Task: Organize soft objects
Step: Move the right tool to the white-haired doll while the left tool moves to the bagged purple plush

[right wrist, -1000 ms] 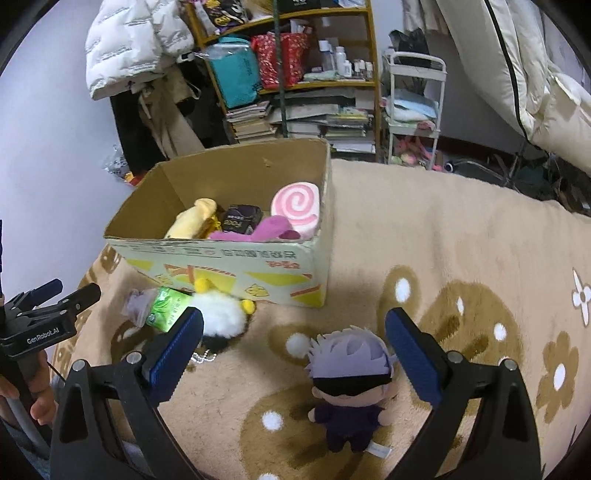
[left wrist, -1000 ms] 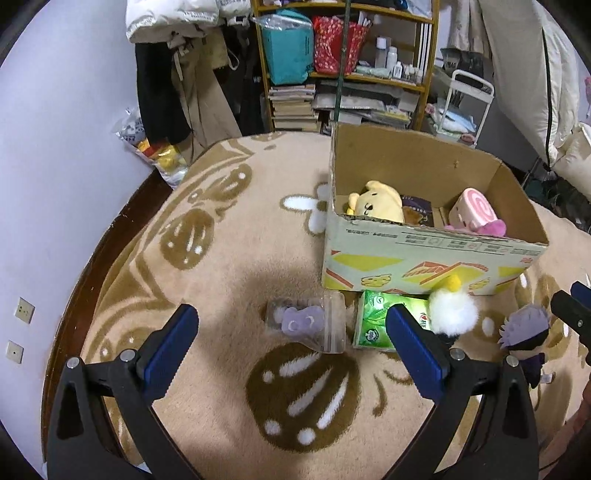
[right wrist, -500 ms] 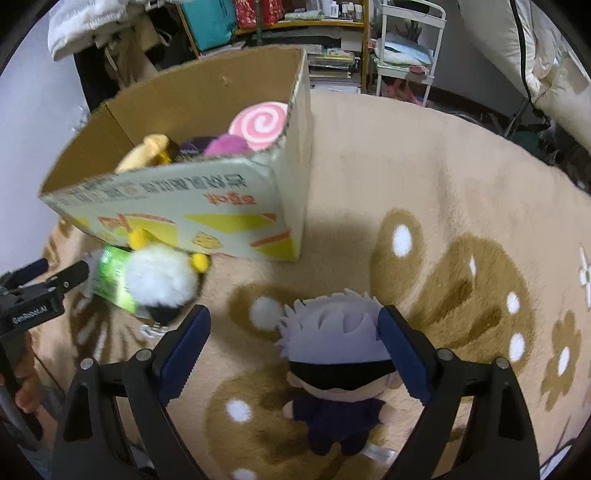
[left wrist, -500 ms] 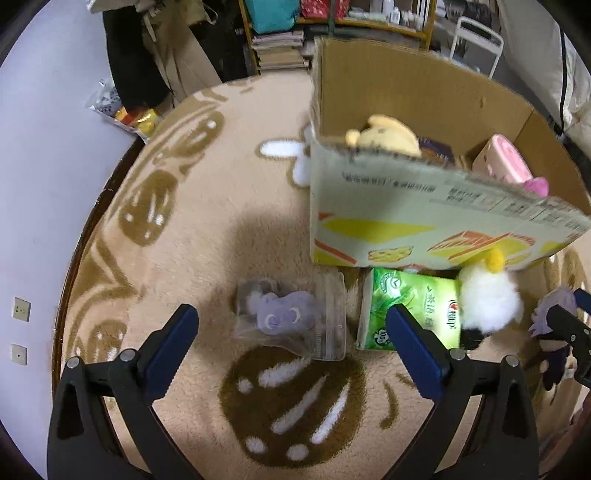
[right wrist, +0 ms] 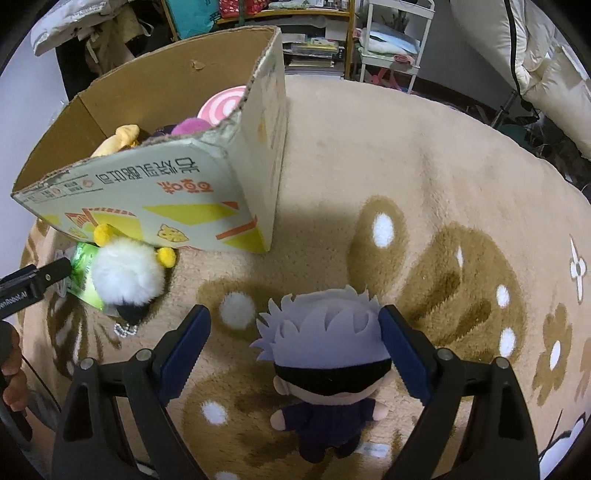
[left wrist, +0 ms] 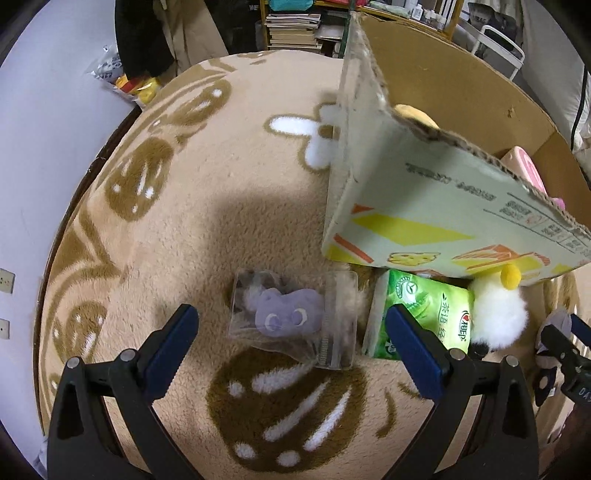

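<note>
On the beige rug, a purple plush in a clear zip bag (left wrist: 291, 317) lies between the fingers of my open left gripper (left wrist: 291, 317), with neither pad touching it. A green tissue pack (left wrist: 424, 314) and a white fluffy toy (left wrist: 496, 317) lie to its right, against the cardboard box (left wrist: 424, 206). My right gripper (right wrist: 295, 317) is open and straddles the head of a grey-haired doll (right wrist: 325, 343) that lies face up. The box (right wrist: 166, 192) holds a yellow plush (right wrist: 118, 138) and a pink swirl plush (right wrist: 221, 105).
A bookshelf (left wrist: 291, 26) and a white cart (right wrist: 391, 40) stand behind the box. White bedding (right wrist: 546, 62) is at the far right. The rug ends at dark floor and a pale wall (left wrist: 44, 122) on the left. A hand (right wrist: 9, 369) holds the left gripper.
Both grippers sank and tipped further down toward the rug. The bagged plush and the doll's head now sit between the fingers. The right jaws narrowed slightly.
</note>
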Tool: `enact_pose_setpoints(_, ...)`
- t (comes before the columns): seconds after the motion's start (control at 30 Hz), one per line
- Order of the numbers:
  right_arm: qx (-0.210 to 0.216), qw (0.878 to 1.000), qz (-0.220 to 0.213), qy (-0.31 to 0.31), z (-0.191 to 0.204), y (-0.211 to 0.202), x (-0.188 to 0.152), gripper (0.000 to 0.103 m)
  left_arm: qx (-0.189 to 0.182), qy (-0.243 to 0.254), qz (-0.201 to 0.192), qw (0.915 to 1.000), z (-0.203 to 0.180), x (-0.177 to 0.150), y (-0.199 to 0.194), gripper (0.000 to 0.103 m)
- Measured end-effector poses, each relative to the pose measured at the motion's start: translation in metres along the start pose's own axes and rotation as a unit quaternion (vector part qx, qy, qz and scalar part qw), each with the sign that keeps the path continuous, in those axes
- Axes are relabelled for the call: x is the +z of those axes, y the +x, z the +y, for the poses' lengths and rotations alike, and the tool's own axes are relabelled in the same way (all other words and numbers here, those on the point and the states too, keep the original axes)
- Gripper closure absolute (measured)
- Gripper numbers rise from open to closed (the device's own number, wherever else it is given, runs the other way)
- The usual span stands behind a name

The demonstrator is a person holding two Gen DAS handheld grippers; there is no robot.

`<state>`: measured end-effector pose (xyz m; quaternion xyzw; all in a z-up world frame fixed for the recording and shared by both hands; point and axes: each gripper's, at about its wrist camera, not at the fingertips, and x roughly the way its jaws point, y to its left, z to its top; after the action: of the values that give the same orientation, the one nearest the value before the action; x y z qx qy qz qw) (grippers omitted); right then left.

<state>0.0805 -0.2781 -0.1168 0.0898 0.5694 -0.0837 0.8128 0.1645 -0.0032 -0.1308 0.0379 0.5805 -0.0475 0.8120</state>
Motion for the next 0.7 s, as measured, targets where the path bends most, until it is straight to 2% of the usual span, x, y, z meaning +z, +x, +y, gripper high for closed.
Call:
enact_pose_setpoints(0.23, -0.012, 1.0, 0.008, 0.002, -0.004, 0.004, -0.002, 0.007, -0.003, -0.001, 0.0, 1.0, 0.002, -0.001, 0.001, 0.004)
enact_pose_setpoints(0.33, -0.015, 1.0, 0.01, 0.003, -0.008, 0.006, -0.001, 0.007, -0.023, -0.011, 0.001, 0.9997, 0.008, 0.0, 0.004, 0.014)
enact_pose_setpoints(0.37, -0.018, 1.0, 0.011, 0.003, -0.008, 0.006, -0.002, 0.011, -0.028, -0.015, 0.003, 0.9995, 0.009, 0.001, 0.005, 0.014)
enact_pose_setpoints(0.43, -0.025, 1.0, 0.011, 0.003, -0.009, 0.007, -0.002, 0.014, -0.03, -0.02, 0.003, 0.9994, 0.011, 0.0, 0.005, 0.016)
enact_pose_setpoints(0.53, -0.025, 1.0, 0.011, 0.007, -0.011, 0.006, -0.002, 0.017, -0.028, -0.022, 0.013, 0.9993, 0.012, 0.0, 0.008, 0.027)
enact_pose_setpoints(0.7, -0.031, 0.999, 0.012, 0.007, -0.013, 0.007, -0.003, 0.02, -0.017, -0.01, 0.019, 0.9996, 0.008, -0.001, 0.014, 0.027)
